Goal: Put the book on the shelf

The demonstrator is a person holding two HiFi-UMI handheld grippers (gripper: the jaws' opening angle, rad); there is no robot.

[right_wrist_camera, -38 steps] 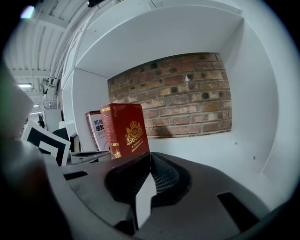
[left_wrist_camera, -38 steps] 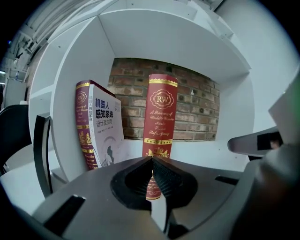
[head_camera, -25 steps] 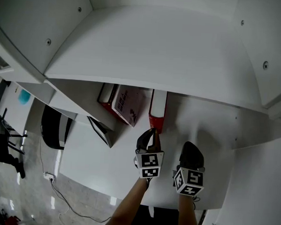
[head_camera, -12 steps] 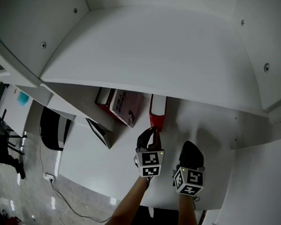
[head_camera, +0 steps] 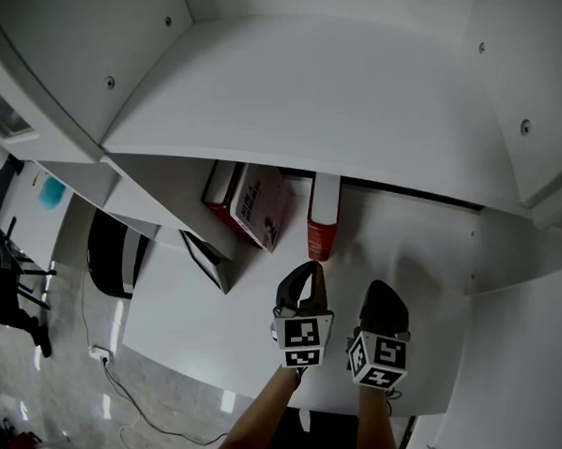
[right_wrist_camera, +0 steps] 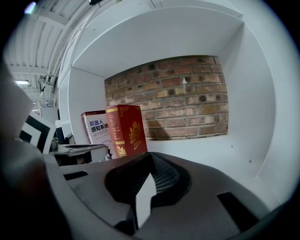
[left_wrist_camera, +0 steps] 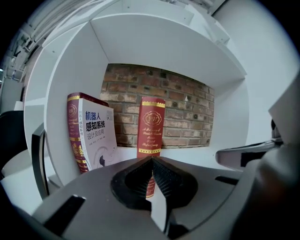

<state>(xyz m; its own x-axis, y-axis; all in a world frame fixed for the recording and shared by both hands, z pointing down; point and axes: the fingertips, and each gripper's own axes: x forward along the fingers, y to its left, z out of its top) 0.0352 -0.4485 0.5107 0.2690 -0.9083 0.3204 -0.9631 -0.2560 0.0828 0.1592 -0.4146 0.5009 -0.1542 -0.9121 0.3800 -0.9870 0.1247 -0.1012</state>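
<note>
A red book (head_camera: 322,232) stands upright on the white shelf (head_camera: 411,249), spine toward me; it also shows in the left gripper view (left_wrist_camera: 151,126) and the right gripper view (right_wrist_camera: 125,129). My left gripper (head_camera: 309,265) is just in front of the spine, a small gap away. Its jaws (left_wrist_camera: 151,159) are shut with nothing between them. My right gripper (head_camera: 383,290) hovers to the right over bare shelf, and its jaws (right_wrist_camera: 151,155) are also shut on nothing.
A white and maroon book (head_camera: 256,206) leans to the left of the red one. A dark-edged upright panel (head_camera: 204,260) stands at the shelf's left side. A brick wall (left_wrist_camera: 187,110) backs the compartment. A black chair (head_camera: 110,252) sits on the floor at the left.
My left gripper has drawn back a little from the red book's spine, which stands free. The right gripper has stayed where it was.
</note>
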